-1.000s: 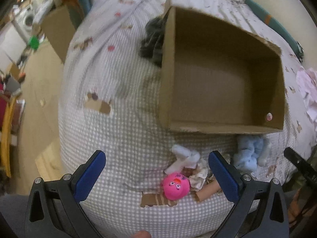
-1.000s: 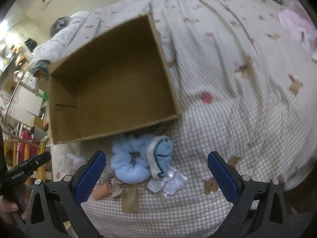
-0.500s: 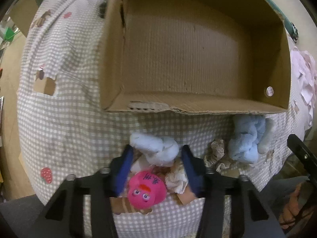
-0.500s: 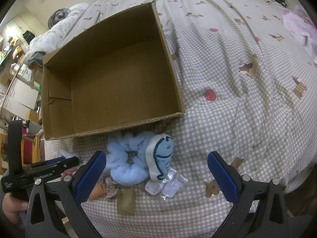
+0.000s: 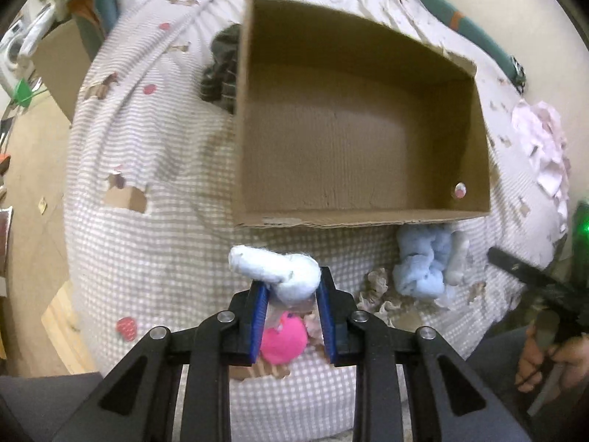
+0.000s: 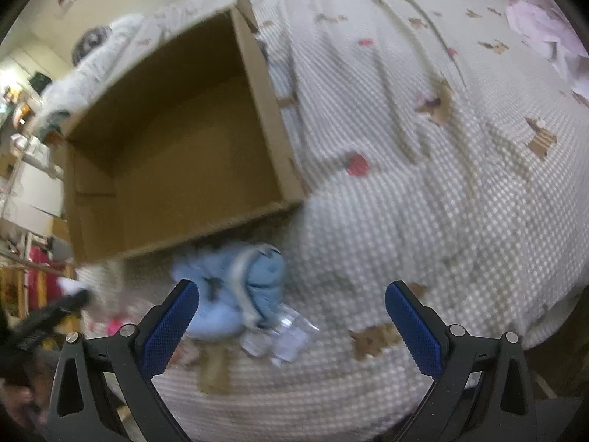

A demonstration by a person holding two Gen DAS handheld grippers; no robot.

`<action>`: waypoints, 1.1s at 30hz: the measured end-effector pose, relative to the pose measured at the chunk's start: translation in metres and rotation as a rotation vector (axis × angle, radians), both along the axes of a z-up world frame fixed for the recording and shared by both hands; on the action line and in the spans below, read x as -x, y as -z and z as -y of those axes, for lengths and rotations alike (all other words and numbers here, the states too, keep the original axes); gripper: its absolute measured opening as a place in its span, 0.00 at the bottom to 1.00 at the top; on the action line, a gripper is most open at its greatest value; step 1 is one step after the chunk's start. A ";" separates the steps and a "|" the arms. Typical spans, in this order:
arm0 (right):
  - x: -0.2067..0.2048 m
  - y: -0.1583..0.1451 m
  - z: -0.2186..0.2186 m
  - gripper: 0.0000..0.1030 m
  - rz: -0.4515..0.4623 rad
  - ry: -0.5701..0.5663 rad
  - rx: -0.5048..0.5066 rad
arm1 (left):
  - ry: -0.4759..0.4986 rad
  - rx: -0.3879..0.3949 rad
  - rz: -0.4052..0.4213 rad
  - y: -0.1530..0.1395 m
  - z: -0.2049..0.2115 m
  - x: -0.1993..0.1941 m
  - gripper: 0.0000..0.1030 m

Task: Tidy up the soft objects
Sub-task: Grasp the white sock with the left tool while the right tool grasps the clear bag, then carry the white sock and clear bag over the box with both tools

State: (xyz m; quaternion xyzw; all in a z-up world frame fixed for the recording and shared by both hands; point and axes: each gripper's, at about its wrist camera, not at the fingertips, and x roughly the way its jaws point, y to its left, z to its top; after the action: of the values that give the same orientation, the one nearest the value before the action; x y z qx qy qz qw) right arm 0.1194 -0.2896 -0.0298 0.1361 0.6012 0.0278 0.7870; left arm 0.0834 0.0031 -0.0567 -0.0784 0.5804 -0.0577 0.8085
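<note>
Jaws of the left gripper (image 5: 291, 296) have just closed on a pale blue roll (image 5: 276, 269); right gripper (image 6: 291, 316) gapes over the checked bed (image 6: 423, 202) near its edge.

Domestic bedroom: bed with gingham quilt (image 5: 154, 228) fills frame; washing machine (image 5: 13, 49) at upper left.

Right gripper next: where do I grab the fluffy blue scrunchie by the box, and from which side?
Judging by its shape, take the blue scrunchie across its plump ring, coming from above. It lies flat on the bedspread, tight against the cardboard box, so a side approach looks blocked. The right gripper is open above it.
</note>
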 end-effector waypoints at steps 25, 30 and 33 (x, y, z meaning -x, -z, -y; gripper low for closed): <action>0.020 0.046 -0.067 0.30 -0.140 -0.335 0.075 | -0.053 -0.001 0.037 -0.015 -0.023 0.008 0.23; 0.035 0.020 -0.051 0.30 -0.098 -0.317 -0.050 | -0.042 -0.034 0.041 -0.013 -0.023 0.010 0.23; 0.040 0.001 -0.049 0.30 -0.051 -0.321 -0.055 | -0.039 -0.056 0.045 -0.013 -0.023 0.012 0.23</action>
State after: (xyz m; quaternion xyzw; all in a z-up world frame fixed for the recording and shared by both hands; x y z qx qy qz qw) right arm 0.0790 -0.2405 -0.0307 0.0605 0.6341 0.1660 0.7528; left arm 0.0717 0.0260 -0.0442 -0.0657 0.5619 -0.0273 0.8241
